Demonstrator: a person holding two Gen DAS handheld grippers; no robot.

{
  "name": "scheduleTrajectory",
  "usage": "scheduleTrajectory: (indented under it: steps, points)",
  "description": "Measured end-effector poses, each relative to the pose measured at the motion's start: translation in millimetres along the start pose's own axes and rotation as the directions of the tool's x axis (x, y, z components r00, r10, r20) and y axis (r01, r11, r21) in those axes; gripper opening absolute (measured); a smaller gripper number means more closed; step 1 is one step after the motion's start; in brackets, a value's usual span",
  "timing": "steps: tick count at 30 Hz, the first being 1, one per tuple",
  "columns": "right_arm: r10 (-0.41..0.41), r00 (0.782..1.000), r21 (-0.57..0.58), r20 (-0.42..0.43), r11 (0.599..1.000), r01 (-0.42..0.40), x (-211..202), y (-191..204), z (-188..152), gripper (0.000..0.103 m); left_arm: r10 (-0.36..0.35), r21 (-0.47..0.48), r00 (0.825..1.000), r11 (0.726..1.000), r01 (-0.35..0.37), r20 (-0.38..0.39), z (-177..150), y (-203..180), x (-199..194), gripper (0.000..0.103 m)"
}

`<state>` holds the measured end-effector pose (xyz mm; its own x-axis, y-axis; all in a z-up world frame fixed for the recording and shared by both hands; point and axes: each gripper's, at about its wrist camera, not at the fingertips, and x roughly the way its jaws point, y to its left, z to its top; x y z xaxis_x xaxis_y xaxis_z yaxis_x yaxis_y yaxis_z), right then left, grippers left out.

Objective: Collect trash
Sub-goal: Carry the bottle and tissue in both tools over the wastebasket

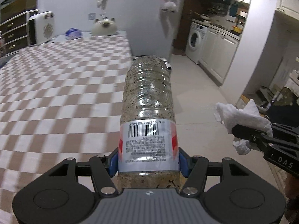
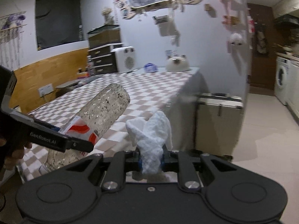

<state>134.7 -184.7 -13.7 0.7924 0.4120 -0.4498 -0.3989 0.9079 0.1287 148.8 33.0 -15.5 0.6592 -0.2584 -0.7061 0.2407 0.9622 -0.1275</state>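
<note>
Bottle (image 1: pixel 147 112) clamped in left tool (image 1: pixel 148 165), tissue (image 2: pixel 151 140) in right tool (image 2: pixel 151 161)

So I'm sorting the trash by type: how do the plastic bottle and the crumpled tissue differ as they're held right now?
The plastic bottle is clear, rigid and speckled with dark grime, with a printed label; the crumpled tissue is white, soft and shapeless. The bottle fills the left gripper, its jaws standing wide around the label; the tissue is pinched in the right gripper, jaws nearly closed. Both are held off the checkered table.
</note>
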Motion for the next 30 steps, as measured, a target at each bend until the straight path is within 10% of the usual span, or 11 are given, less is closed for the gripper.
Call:
scheduleTrajectory:
  steps: [18,30]
  points:
    - [-0.187,0.977,0.196,-0.105,0.959,0.205,-29.4,-134.2,-90.7,0.018,-0.08,-0.065,0.987,0.995,0.071,-0.138,-53.9,-106.8,147.5,0.061]
    - [-0.2,0.926,0.353,-0.321,0.882,0.313,40.9,-200.3,-194.0,0.018,-0.079,-0.177,0.931,0.984,0.016,-0.358,-103.8,-112.4,312.1,0.061]
